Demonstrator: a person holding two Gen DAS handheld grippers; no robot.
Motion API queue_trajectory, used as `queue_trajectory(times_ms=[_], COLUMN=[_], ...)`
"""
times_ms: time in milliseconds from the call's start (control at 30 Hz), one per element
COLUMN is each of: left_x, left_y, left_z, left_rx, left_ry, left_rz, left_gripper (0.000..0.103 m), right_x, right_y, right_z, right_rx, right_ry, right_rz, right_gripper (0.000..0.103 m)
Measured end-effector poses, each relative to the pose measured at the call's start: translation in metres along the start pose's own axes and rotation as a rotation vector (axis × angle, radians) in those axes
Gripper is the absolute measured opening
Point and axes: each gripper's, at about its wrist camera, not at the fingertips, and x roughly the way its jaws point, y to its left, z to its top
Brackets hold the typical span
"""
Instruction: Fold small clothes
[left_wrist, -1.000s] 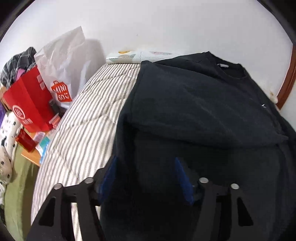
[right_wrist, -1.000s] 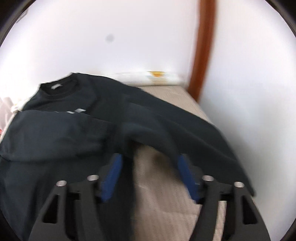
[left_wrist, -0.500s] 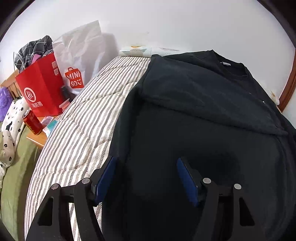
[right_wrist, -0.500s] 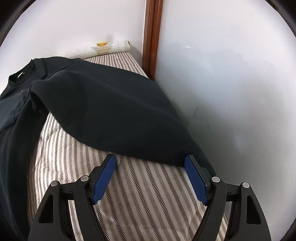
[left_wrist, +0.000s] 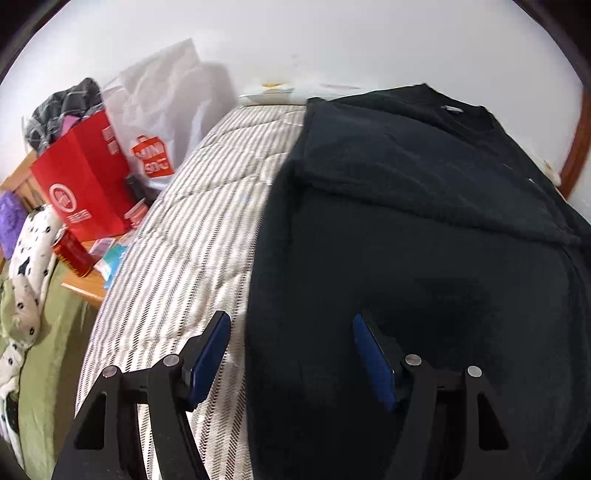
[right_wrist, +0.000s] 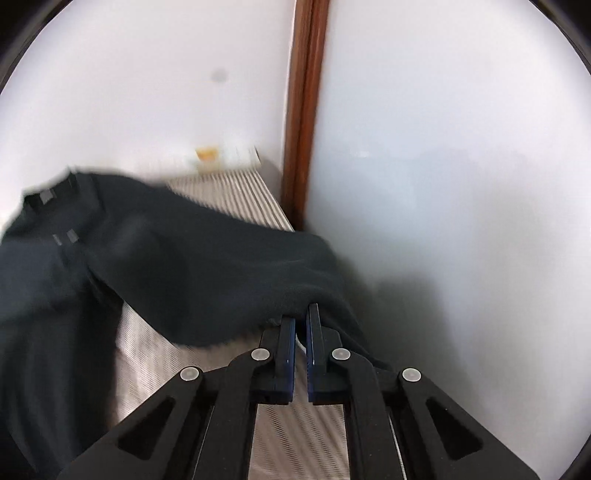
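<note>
The right gripper (right_wrist: 302, 317), just clamped onto the black sweatshirt's sleeve (right_wrist: 207, 273) near the bed's wall-side edge, must carry it across; the left gripper (left_wrist: 291, 354) hovers open.

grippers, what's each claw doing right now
left claw: open over the black sweatshirt, holding nothing.
right claw: just closed, pinching the sweatshirt's sleeve.

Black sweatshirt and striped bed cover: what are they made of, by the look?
Sweatshirt: looks like soft matte knit, maybe fleece-backed cotton; it drapes and sags where lifted. Bed cover: seemingly woven cotton, quilted; stitch lines cross the stripes.
</note>
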Motion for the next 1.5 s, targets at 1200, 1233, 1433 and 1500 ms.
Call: queue_trajectory(times_ms=[1200,1233,1433,1500], left_x=[0.006,0.005,-0.006,-0.008], left_y=[0.007,0.007,-0.001,-0.003], left_z=[-0.005,-0.005,-0.008,-0.008], left_rx=[-0.025,-0.02,0.031,0.043], left_ry=[-0.024,-0.029,-0.071,-0.068], left_rz=[-0.053,-0.058,-0.113,-0.134], left_gripper=[0.079,0.079,0.079,0.079], right_x=[-0.049,-0.044,-0.007,0.004], right_y=[0.203,0.189,0.136,0.128], right_z=[-0.016,-0.019,-0.027,-0.025], right_rx=[-0.21,-0.195,-0.023,0.036], right_ry=[0.002,0.017,0.141,0.168], right_rz=[0.337,0.297,0.321,0.37], right_gripper=[0.072,0.072,0.072,0.072])
